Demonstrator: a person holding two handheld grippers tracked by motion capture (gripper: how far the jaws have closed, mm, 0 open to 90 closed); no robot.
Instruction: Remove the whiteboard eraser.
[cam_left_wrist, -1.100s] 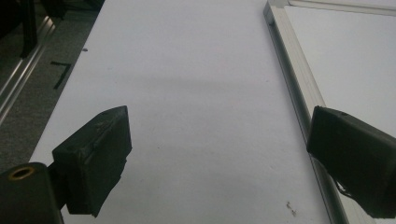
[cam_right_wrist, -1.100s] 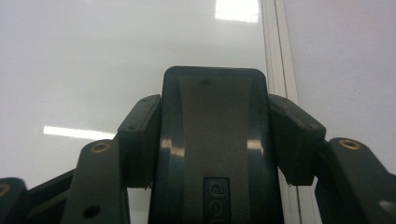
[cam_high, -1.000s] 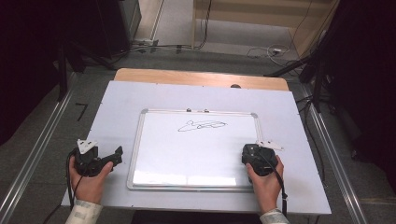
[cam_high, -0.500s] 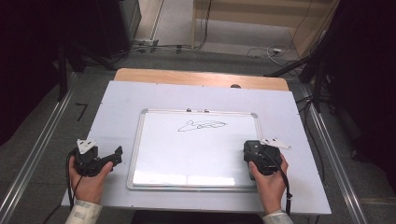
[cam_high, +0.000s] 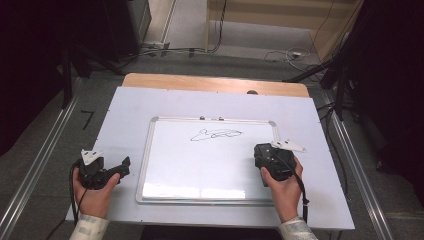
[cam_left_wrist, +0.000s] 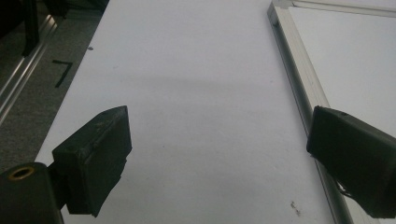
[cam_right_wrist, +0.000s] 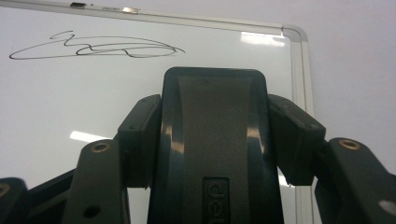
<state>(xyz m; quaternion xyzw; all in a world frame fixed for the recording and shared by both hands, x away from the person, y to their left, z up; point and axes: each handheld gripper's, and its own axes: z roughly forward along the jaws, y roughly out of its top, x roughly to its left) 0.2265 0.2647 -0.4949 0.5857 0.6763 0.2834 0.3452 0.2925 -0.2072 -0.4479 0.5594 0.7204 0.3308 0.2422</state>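
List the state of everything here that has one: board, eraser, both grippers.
whiteboard: flat on the table, a black scribble near its top edge, not wiped.
eraser: black, clamped between the right gripper's jaws, above the board's right part.
right gripper: shut on the eraser.
left gripper: jaws wide open, nothing between them, over the white table cover left of the board's frame.

A white whiteboard (cam_high: 200, 165) with silver frame and black scribble (cam_high: 216, 134) lies on the pale lavender surface (cam_high: 125, 115); a black eraser (cam_right_wrist: 212, 140).
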